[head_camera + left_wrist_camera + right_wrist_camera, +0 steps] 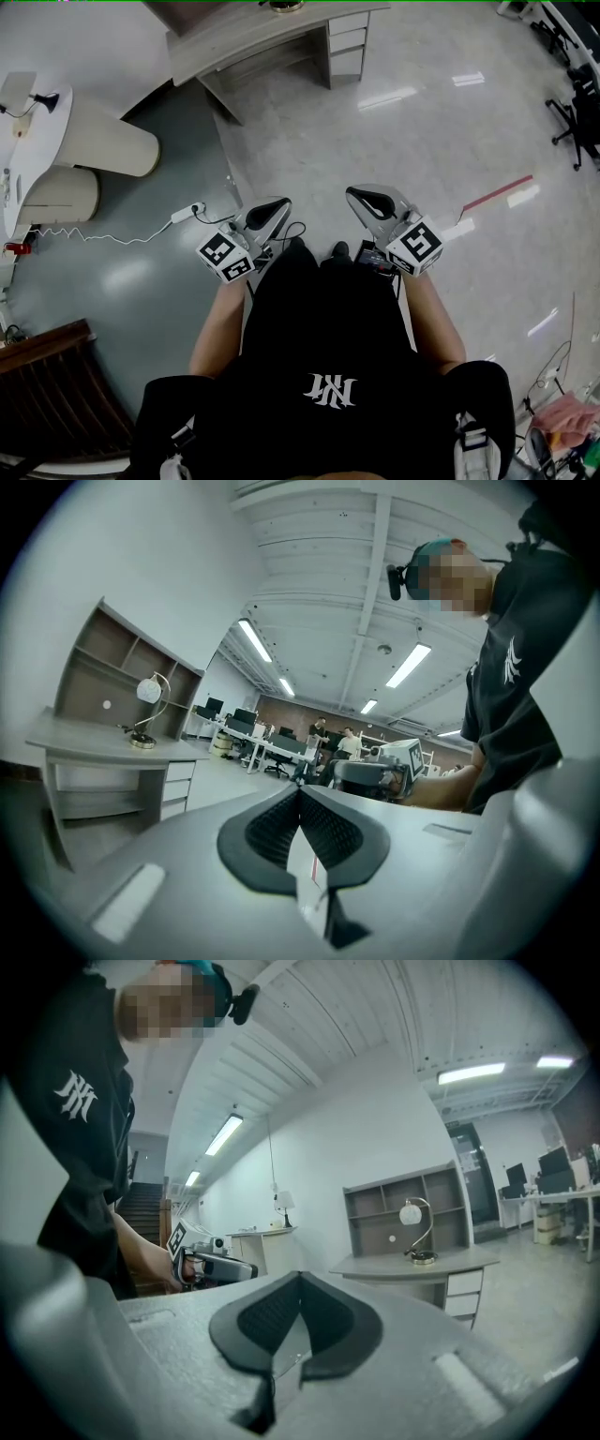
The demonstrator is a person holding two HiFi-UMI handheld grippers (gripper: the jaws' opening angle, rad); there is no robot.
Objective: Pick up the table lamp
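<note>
The left gripper [279, 202] and the right gripper [355, 193] are held out side by side in front of the body, at about waist height above the floor [375, 141]. Both are pointed forward and roughly level. A gap is kept between them, and they are angled slightly toward each other at the tips. The left forearm [217, 323] and the right forearm [433, 319] are seen bare, each reaching forward from one side of the torso with the elbow bent. Each gripper is visible off to the side in the other gripper's view.

In the left gripper view the two dark pads are seen brought together at the tip, with nothing caught between them. The same is shown in the right gripper view: the jaws are closed on each other and no object is held.

The table lamp [419, 1232] is seen well apart from both grippers, across the open floor. It is stood upright on the top of a grey desk [412, 1265], set back from the front edge and toward the end above the drawers [459, 1293]. Its round white shade is hung from a curved arm over a round base, just in front of the shelf unit [408, 1206] at the back of the desk.
</note>
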